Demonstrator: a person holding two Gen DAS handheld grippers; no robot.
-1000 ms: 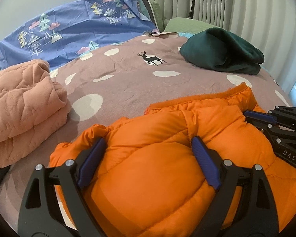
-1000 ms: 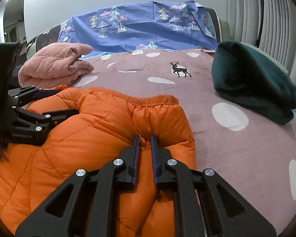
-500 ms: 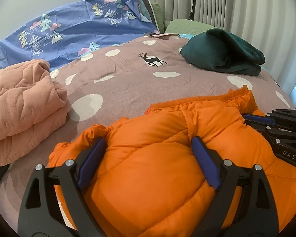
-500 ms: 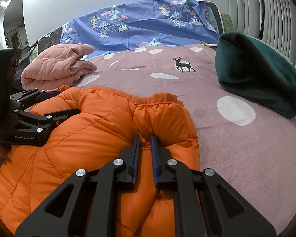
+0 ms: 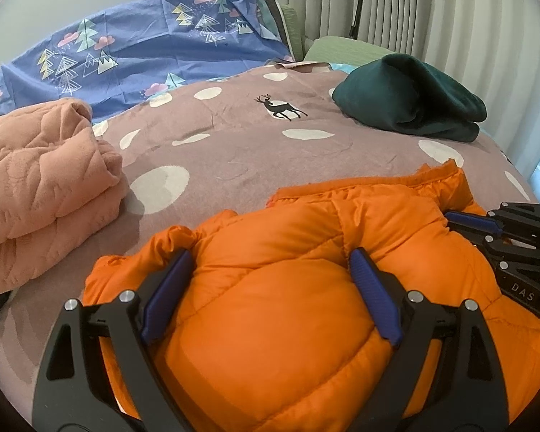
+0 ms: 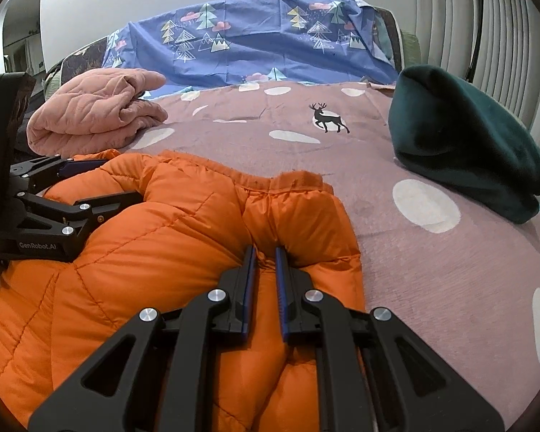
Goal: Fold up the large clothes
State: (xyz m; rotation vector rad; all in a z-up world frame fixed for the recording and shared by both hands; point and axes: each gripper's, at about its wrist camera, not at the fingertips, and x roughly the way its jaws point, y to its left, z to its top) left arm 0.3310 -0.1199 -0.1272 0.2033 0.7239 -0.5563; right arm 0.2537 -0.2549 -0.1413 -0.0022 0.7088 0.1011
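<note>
Nothing much has shifted over the last second: both of my hands sit where they were, and only the right-hand view has crept a little, so the dark green garment [image 6: 468,144] stands slightly lower and further left in it than before. The orange puffer jacket [image 5: 288,288] lies on the bed [image 5: 234,151], bunched at the near edge, with its ribbed hem turned away from me.

My left gripper [image 5: 270,288] stands wide, and a fat quilted bulge of the jacket swells between its blue pads [image 5: 374,295], which press into the padding on both sides; I read that as a hold on a thick fold. My right gripper [image 6: 264,273] is nearly closed, pinching a thin ridge of the shell near the jacket's right edge.

I judge this jacket to be light, soft and springy: the filling will push back and the fold will want to open again. Its smooth shell looks slippery, so a pinch of the outer fabric alone could slide out. Better holds, I think, are the stitched seams and the ribbed hem [image 6: 298,180], where the cloth is firmer.

A folded pink quilted blanket [image 5: 43,187] lies well apart to the left.
</note>
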